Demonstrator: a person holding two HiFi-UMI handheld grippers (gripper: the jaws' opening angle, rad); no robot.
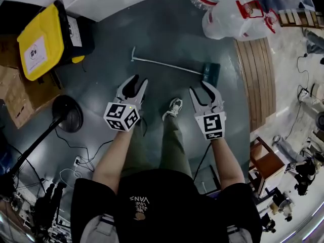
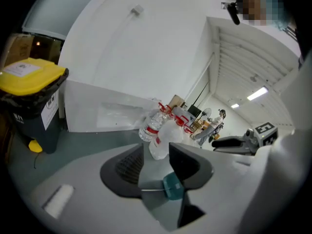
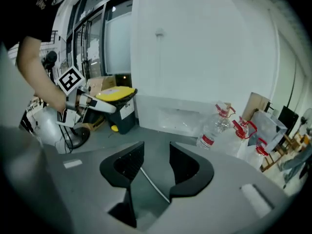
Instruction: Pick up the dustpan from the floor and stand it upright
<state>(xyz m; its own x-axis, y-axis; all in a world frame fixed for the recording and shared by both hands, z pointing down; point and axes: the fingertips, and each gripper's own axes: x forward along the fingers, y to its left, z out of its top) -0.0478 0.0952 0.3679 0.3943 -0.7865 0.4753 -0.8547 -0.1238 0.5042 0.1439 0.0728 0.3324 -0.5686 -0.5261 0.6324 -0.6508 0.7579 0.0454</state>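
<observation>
The dustpan (image 1: 172, 66) lies flat on the floor at twelve o'clock of both grippers, its long handle running nine to three, teal pan at three, nearest the right gripper (image 1: 198, 86), which, like the left gripper (image 1: 140, 81), is spread and empty.

We stand on a dark grey-green floor (image 1: 167, 29) with a dull sheen; a white wall (image 2: 146, 48) curves up behind it, and a black bin with a yellow lid (image 1: 43, 39) sits near that wall, beside a cardboard box (image 1: 15, 92). To the right lies a slatted wooden platform (image 1: 258, 80), with large clear water bottles (image 1: 233, 16) at its far end; a round black stand base (image 1: 67, 113) rests on the floor at left, with cables (image 1: 76, 161) near it. Tall windows (image 3: 92, 33) line one side in the right gripper view; what we take to be ceiling strip lights (image 2: 257, 93) glow far off.
</observation>
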